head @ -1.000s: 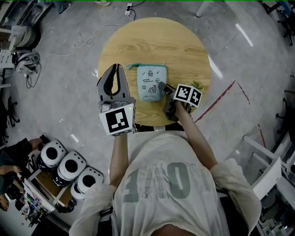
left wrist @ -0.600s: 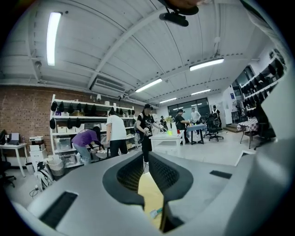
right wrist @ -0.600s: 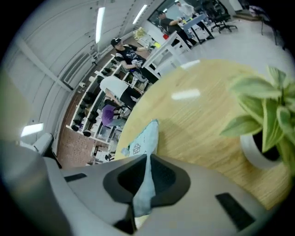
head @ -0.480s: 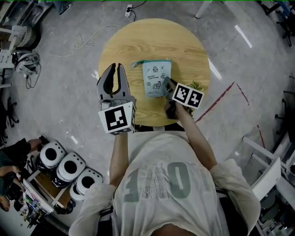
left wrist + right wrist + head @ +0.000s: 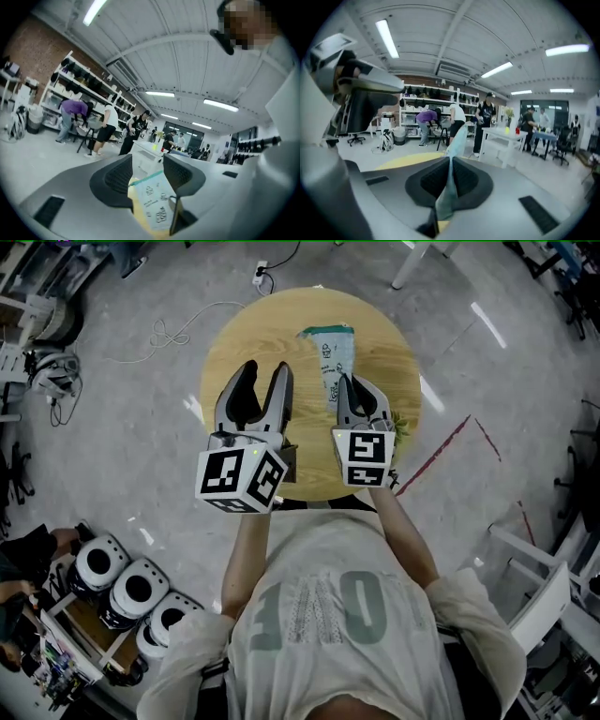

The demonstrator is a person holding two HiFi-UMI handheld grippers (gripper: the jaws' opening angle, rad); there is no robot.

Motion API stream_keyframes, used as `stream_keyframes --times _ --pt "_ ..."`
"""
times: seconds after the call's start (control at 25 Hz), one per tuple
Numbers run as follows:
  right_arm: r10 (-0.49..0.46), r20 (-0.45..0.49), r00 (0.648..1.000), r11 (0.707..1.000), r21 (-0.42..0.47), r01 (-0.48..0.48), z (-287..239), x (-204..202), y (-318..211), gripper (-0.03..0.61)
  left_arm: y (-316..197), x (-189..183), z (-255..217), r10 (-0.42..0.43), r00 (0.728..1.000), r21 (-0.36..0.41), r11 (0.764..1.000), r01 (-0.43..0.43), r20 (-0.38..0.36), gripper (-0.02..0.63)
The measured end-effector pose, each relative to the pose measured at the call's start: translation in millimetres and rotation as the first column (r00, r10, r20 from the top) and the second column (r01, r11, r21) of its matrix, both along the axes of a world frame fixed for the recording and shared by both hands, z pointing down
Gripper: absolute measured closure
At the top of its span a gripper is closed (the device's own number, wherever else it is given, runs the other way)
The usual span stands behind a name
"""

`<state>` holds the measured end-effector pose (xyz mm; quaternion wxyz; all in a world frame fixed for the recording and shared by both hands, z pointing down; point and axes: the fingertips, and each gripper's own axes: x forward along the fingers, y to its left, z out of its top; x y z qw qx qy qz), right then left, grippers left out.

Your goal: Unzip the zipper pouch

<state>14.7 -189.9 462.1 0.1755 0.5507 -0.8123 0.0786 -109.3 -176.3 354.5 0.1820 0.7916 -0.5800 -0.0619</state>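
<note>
**A:** The zipper pouch [image 5: 337, 360] is pale blue with little drawings on it and a teal band along its far end. It is turned on edge over the far right part of the round wooden table [image 5: 248, 334]. I can't tell whether its far end touches the wood.

**B:** The right gripper [image 5: 351, 388] has it! In the right gripper view the jaws are clamped tight on the near edge of the pouch [image 5: 449, 185], and the fabric rises thin as a blade between the pads.

**A:** And the left gripper [image 5: 265, 379]?

**B:** Released. Its jaws have just been opening and stand apart, just beside the pouch and nearer the table's middle. In the left gripper view the pouch [image 5: 154, 204] shows in the gap, but neither pad presses on it.

**A:** The two marker cubes [image 5: 240, 478] hang over the table's near edge, and a white cable [image 5: 176, 326] loops on the floor off its far left.
</note>
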Motion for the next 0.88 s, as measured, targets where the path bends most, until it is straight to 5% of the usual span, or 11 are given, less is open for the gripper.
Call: stream_keyframes --times 0.12,0.32,0.64,0.88 --pt "-0.048 -0.119 0.992 0.991 0.118 0.062 -24 -6 6 0.541 0 21 -5 0.07 0.974 -0.056 0.995 -0.084 -0.214 0.395" --pt "-0.143 -0.339 0.93 0.947 0.228 0.229 -42 -25 17 0.541 -2 37 7 0.11 0.858 -0.156 0.964 -0.215 -0.502 0.373" --pt "-0.205 -0.668 0.715 0.827 0.272 0.492 -38 -36 38 0.541 3 42 46 -0.01 0.693 -0.279 0.919 -0.278 -0.721 0.371" --pt "-0.142 -0.774 0.617 0.759 0.314 0.57 -41 -38 45 0.541 9 35 68 -0.149 0.611 -0.353 0.907 -0.228 -0.778 0.372"
